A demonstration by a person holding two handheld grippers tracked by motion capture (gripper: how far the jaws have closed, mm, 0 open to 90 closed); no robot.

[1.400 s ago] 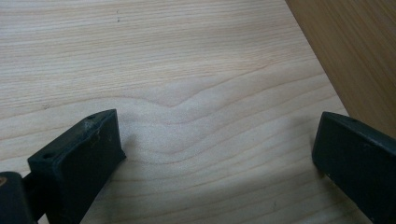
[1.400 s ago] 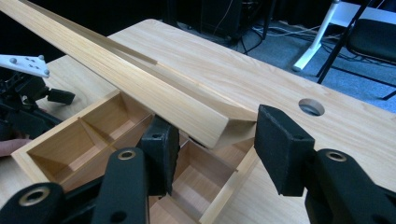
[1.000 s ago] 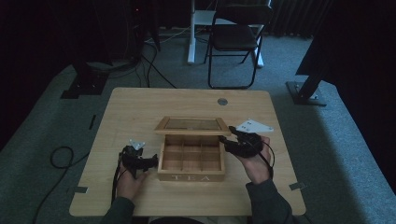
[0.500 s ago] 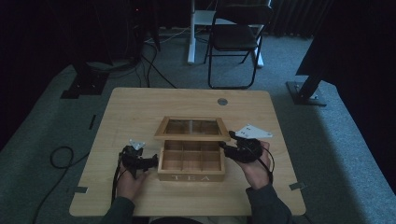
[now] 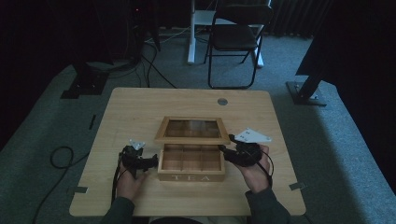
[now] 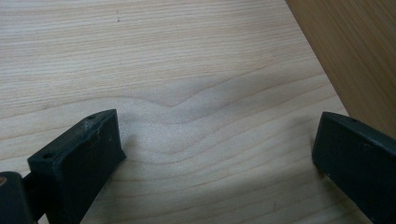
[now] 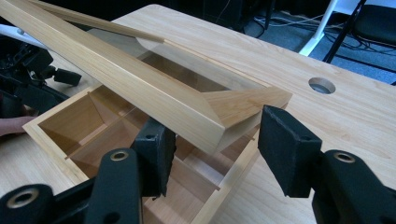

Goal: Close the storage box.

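1. the wooden tea box [image 5: 191, 163] is sitting mid-worktop [image 5: 140, 105], its glass-paned lid [image 5: 192, 130] being raised.
2. the right hand-held gripper [image 7: 212, 140] is straddling the lid's corner, jaws half-wide, apparently not clamping.
3. the left hand-held gripper [image 6: 217, 154] is resting wide beside the box.
4. next, probably: swinging the lid fully back.

left gripper [image 5: 148, 162]: low over the table, pointing right, jaws wide apart, nothing between | right gripper [image 5: 225, 152]: pointing left, jaws part open, no pad pressing | forearms: enter from bottom edge, either side
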